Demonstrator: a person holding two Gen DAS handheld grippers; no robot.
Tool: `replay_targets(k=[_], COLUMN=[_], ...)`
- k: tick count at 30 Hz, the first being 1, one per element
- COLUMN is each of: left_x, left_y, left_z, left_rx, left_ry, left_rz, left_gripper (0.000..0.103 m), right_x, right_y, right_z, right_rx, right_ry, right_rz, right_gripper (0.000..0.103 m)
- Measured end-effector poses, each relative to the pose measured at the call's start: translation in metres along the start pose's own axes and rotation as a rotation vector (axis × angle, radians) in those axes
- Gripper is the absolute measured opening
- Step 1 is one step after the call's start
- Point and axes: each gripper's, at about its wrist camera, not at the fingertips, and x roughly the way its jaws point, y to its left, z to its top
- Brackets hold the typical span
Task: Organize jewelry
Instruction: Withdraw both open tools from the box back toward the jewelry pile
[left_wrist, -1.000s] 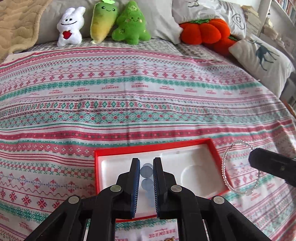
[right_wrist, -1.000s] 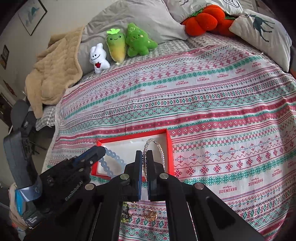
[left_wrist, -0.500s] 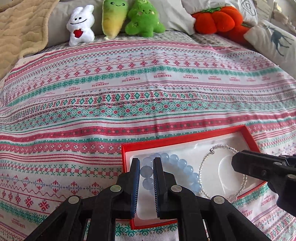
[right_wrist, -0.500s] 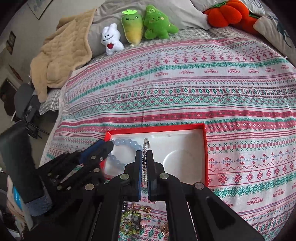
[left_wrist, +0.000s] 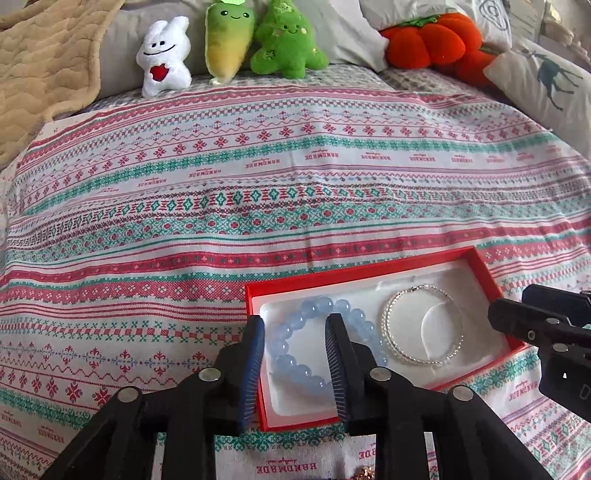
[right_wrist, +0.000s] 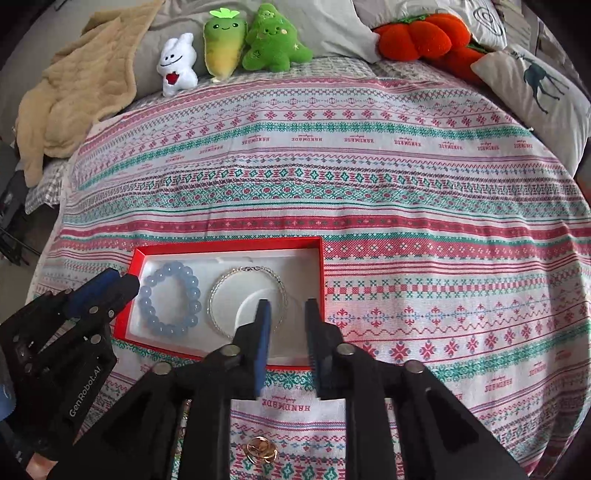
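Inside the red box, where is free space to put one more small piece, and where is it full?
In the red box, the white lining is bare between the silver bracelet and the right wall. The left half is crowded: the blue bead bracelet fills it, close beside the silver one.

Bedroom: bed (right_wrist: 369, 177), plush toys (right_wrist: 229, 44)

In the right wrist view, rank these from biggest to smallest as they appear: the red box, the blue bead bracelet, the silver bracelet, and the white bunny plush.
1. red box
2. silver bracelet and blue bead bracelet: about alike, not ranked apart
3. white bunny plush: it looks smallest, but it sits far from the camera, so that is unsure
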Motion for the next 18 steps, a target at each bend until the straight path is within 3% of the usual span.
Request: replay_targets(k=[5, 13, 18], left_x=[-0.011, -0.022, -0.022], left_y=[0.005, 0.013, 0.015], left_z=[-0.005, -0.015, -0.021], left_rx=[-0.022, -0.037, -0.035], left_ry=[0.024, 0.055, 0.087], left_rz=[-0.004, 0.014, 0.021], left_gripper=[0.047, 0.077, 0.083], right_x=[-0.018, -0.029, -0.034], right_y=[0.000, -0.004, -0.004], right_z=[-0.008, -0.022, -0.028], right_rx=[-0.027, -0.051, -0.068], right_ry=[-0.022, -0.015, -0.017], right_rz=[-0.025, -0.055, -0.067], right_gripper=[0.037, 0.037, 0.043])
